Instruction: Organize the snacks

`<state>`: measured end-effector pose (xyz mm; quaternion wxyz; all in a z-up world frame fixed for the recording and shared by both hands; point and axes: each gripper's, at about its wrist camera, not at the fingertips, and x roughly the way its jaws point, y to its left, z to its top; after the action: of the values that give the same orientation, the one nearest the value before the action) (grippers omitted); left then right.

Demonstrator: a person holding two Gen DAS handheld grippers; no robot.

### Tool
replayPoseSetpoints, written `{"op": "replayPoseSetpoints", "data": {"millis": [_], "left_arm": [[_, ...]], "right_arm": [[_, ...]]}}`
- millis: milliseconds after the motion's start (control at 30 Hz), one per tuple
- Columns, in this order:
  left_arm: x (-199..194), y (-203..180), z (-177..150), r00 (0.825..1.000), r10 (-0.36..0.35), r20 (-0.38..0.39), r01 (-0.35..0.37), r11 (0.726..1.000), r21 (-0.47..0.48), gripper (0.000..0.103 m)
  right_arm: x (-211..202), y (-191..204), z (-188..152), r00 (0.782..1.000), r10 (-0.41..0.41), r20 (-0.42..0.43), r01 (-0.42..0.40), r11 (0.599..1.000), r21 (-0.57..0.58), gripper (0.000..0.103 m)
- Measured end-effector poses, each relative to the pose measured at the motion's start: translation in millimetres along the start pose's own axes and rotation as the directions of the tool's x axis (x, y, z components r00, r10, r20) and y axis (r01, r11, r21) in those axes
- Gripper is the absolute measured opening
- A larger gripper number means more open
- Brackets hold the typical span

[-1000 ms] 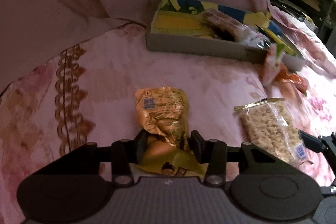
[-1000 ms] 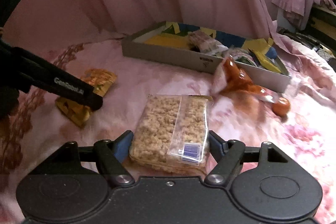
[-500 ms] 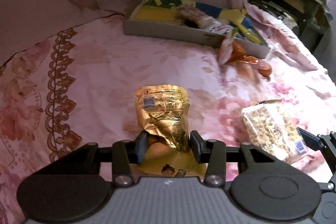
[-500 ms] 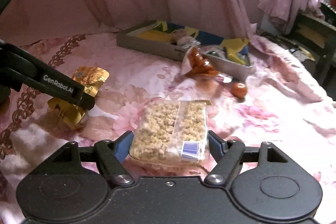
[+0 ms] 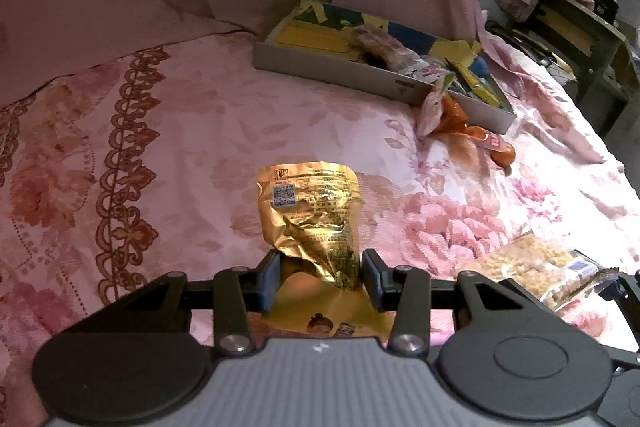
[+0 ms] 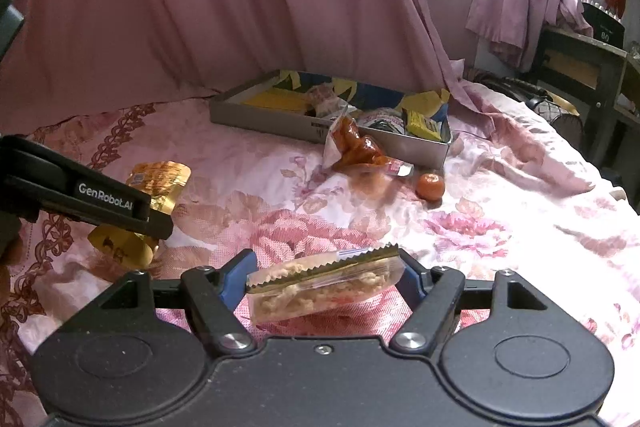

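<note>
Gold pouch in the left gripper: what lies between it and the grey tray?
Nothing but bare pink floral bedspread lies between the gold pouch and the grey tray; the left wrist view shows it best. The orange snack bag sits off to the right.

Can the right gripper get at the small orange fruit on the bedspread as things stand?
Probably not yet: the right gripper is shut on the clear puffed-snack packet, filling its jaws. The path over the bedspread to the orange fruit looks clear otherwise.
</note>
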<state>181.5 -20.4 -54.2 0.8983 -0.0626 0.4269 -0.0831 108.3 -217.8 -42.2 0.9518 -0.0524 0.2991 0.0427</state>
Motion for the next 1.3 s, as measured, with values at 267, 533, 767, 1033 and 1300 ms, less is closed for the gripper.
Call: {"op": "replayPoseSetpoints", "data": {"millis": [267,533,767,1033,1300], "left_arm": [[0,2,-1,1.000,0.006,0.001,-0.006,1.000,-0.002,0.047],[0,2,8,1.000,0.001,0.017,-0.001,1.000,0.012,0.047],[-2,-1,24,0.999,-0.014,0.049,0.013,1.000,0.010,0.047],[0,-2,28,0.999,-0.007,0.053,0.006,1.000,0.010,0.047],[-4,-7,32,0.997,-0.013,0.070,0.012,1.000,0.018,0.047]], "right_arm": [[19,5,-4,0.997,-0.032,-0.077,0.030,0.999,-0.032,0.077],[66,-9,-13,0.958,0.045,-0.282,-0.024,0.997,0.078,0.086],[87,-10,-3,0.949,0.095,-0.299,-0.094,0.995,0.017,0.093],[82,-7,1,0.961,0.108,-0.256,-0.116,0.993,-0.014,0.074],[63,0,2,0.988,0.024,-0.150,-0.042,0.993,-0.114,0.074]]}}
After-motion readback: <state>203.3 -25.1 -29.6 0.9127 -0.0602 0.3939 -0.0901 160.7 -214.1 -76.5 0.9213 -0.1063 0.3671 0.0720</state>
